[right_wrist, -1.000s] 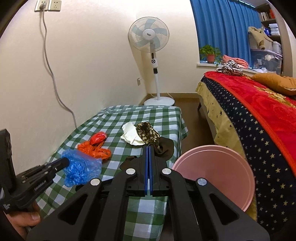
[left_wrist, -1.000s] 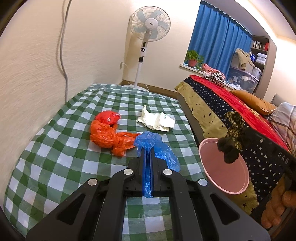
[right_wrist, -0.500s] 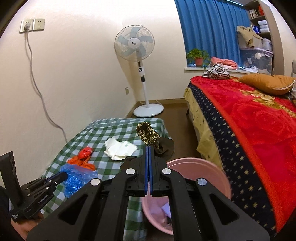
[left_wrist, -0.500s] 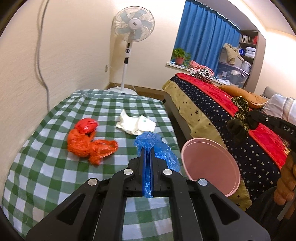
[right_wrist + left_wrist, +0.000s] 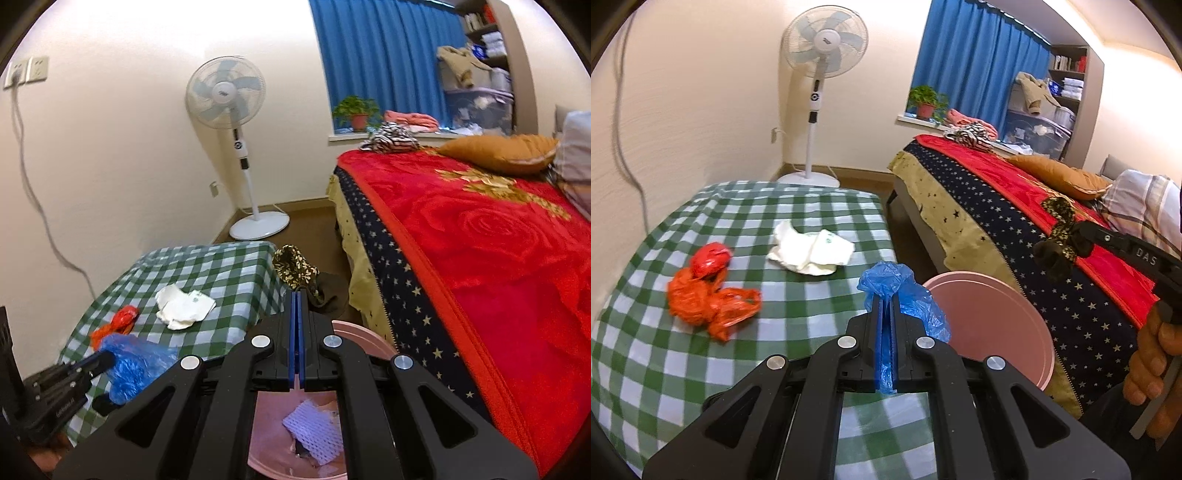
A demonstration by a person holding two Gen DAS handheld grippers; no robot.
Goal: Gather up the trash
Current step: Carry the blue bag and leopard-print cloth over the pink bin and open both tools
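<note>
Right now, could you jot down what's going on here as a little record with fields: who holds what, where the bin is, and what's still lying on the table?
left hand-held gripper: shut on blue plastic bag
right hand-held gripper: shut on dark patterned wrapper
pink bin: between checked table and bed
in the bin: white foam net, other scraps
on the table: orange bag, white crumpled bag

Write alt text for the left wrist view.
The left tool is shut on a blue plastic bag beside a pink bin. Orange bags and white paper lie on the green checked tablecloth.
</note>
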